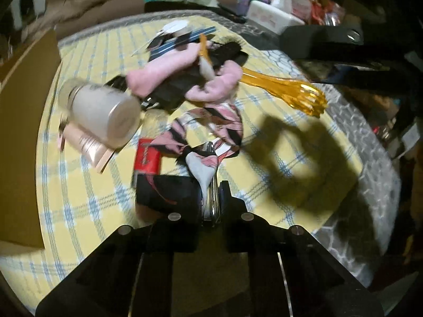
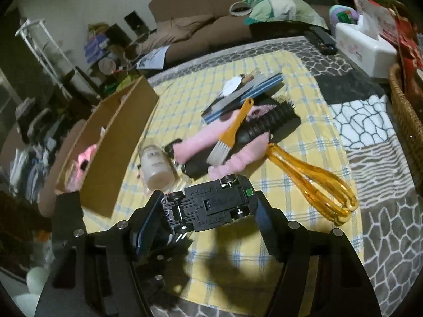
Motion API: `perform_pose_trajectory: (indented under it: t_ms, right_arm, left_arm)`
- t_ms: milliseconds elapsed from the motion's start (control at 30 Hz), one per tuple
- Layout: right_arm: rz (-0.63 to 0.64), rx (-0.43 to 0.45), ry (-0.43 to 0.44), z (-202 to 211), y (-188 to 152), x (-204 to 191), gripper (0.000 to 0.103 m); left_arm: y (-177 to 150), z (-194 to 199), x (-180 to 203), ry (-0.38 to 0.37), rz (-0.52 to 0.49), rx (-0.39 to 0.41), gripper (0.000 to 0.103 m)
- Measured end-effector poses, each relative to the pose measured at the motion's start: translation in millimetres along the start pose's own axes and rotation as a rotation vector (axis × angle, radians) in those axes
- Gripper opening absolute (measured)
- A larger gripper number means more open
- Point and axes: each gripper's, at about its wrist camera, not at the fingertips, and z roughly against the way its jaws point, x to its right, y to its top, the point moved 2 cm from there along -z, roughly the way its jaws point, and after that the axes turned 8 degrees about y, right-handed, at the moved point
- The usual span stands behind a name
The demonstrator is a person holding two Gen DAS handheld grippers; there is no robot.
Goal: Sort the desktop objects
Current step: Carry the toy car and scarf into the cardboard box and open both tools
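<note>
The left gripper (image 1: 211,185) is clenched on a pink-and-black scrunchie (image 1: 211,132), near the middle of the yellow checked cloth (image 1: 79,198). The right gripper (image 2: 208,206) grasps an upturned black toy car (image 2: 211,203), lifted above the cloth beside the cardboard box (image 2: 111,153).

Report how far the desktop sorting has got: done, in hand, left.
Done: something pink already lies in the cardboard box.
In hand: the right hand-held gripper holds the black toy car upside down, above the cloth; the left hand-held gripper is pinched on the pink-and-black patterned fabric.
Left: the white jar, pink towel, black hairbrush, orange pastry brush, amber scalp massager and the red packet.
</note>
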Motion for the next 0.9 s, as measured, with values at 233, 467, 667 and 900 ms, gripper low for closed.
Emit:
perform_pose_trajectory:
  t_ms: [233,467,667,900]
  right_arm:
    - [-0.027,0.053,0.069,12,11,-13,0.07]
    - [0.03,0.064,0.12,6,21,-54,0.07]
    - [0.052,0.064,0.142,-6,26,-81,0.07]
    - [0.117,0.059,0.143,-13,37,-115,0.07]
  left_arm:
    - [8,55,-38,-0.065,0.092,0.069,0.001]
    - [24,122,-88,-0.071,0.153,0.186,0.001]
    - [26,145,-121,-0.085,0.209,0.224,0.001]
    - [53,200,-152,-0.07,0.19,0.293,0.001]
